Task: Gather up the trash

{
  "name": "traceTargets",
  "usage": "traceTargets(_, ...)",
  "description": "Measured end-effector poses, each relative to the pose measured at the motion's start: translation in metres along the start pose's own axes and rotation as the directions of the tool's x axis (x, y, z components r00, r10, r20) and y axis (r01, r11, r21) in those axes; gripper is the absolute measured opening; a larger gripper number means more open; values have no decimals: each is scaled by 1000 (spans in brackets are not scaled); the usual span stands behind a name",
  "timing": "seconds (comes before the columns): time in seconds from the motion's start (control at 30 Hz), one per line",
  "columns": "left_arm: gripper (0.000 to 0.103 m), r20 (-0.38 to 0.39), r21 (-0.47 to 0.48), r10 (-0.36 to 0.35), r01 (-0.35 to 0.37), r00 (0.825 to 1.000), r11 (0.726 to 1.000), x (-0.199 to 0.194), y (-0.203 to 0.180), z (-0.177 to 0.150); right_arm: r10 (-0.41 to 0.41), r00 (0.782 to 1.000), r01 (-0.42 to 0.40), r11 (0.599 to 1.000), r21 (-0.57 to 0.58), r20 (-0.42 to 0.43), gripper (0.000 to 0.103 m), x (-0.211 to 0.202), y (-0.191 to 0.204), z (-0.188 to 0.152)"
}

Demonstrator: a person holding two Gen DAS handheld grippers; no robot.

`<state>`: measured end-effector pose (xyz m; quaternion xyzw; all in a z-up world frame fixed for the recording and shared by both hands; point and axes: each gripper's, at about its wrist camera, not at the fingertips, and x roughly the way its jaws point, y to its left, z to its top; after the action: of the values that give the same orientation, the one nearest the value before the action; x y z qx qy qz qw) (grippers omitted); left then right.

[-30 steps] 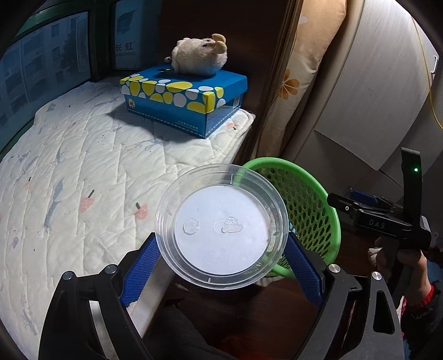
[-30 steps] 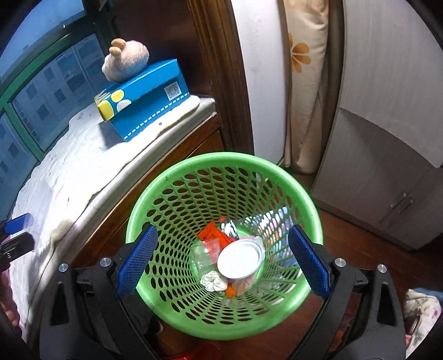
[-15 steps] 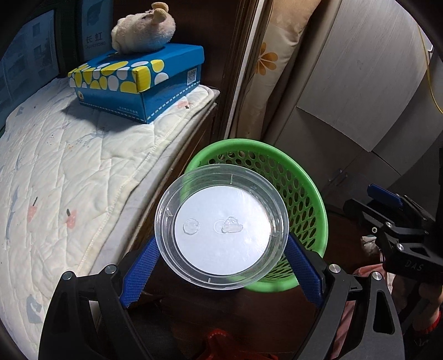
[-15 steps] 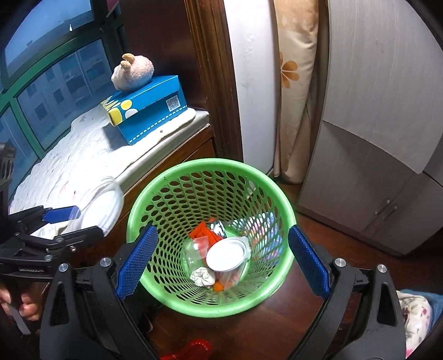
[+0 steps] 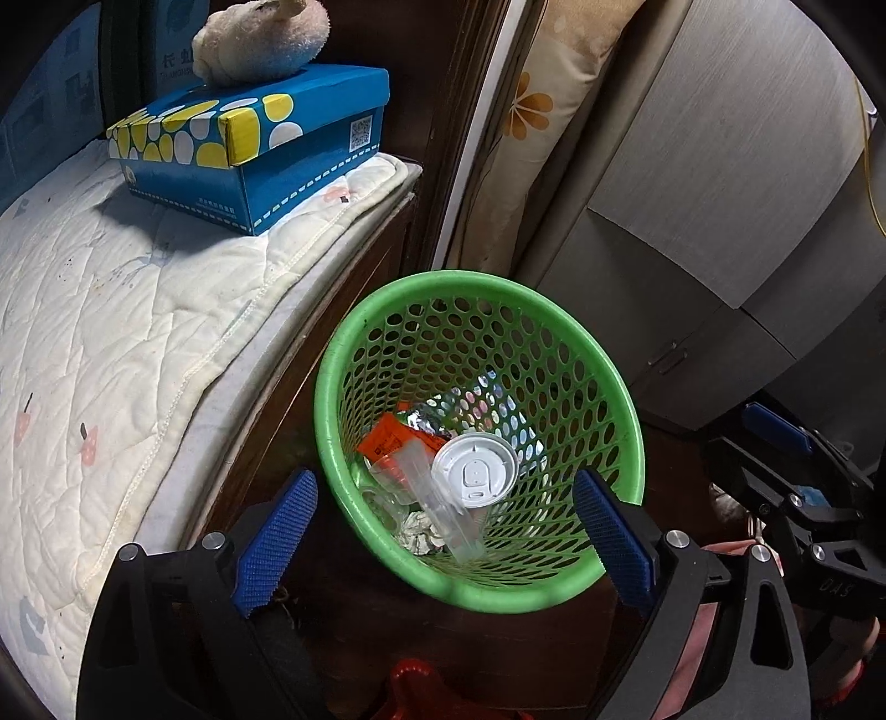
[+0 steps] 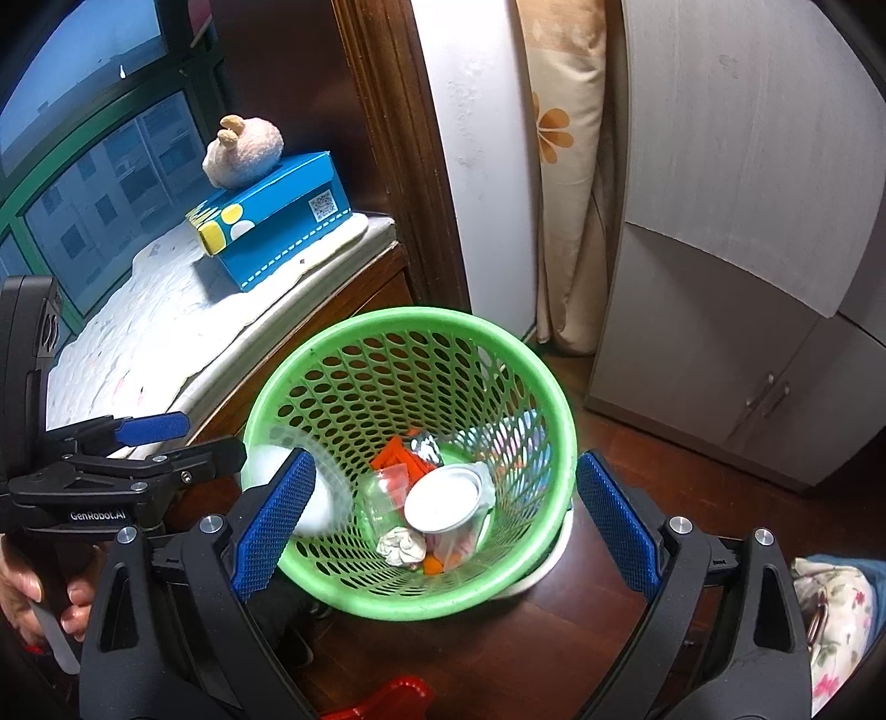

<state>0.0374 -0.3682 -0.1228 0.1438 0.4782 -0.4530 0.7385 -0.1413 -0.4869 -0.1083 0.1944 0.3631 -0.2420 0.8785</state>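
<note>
Green basket (image 5: 559, 595) rim between spread left hand-held gripper (image 5: 443, 548) pads.

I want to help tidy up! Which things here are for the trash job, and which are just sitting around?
Trash job: green basket, clear lid (blurred, by the basket's edge), white-lidded cup, orange wrapper, crumpled paper.

Just sitting around: blue box, plush toy, quilted pad, flowered pillow.

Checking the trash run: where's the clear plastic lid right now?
Right wrist view: the clear plastic lid, blurred, is at the left inner wall of the green basket, just beyond the open left tongs.
</note>
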Motion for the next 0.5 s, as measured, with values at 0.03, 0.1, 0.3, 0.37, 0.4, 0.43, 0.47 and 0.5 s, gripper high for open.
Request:
traceTargets(0.03,90,0,2,3,-3,1000,1000,-1,0,0,2,1000,-2,1000,2,-1,94,0,1,0)
traceTargets(0.1,91,9,2,4,-4,1000,1000,-6,2,-2,7,1000,-7,1000,0,0,94,-1,2,-1)
traceTargets(0.3,91,37,-17,47,-46,998,999,-31,21,-11,31,999,-31,999,-16,9,94,-6,15,0)
traceTargets(0.37,91,48,-33,62,-61,997,998,-40,30,-13,48,999,-47,999,-22,11,94,-7,22,0)
traceTargets(0.4,91,55,-42,72,-70,996,997,-46,35,-15,55,998,-55,998,-27,11,94,-8,26,1)
traceTargets(0.43,91,63,-49,87,-84,994,995,-52,40,-17,61,998,-60,998,-34,12,94,-9,31,1)
traceTargets(0.47,91,73,-55,105,-101,992,993,-58,44,-19,69,998,-68,997,-43,13,94,-10,36,1)
traceTargets(0.5,91,84,-62,119,-114,989,992,-65,49,-22,77,997,-76,996,-51,13,94,-11,42,1)
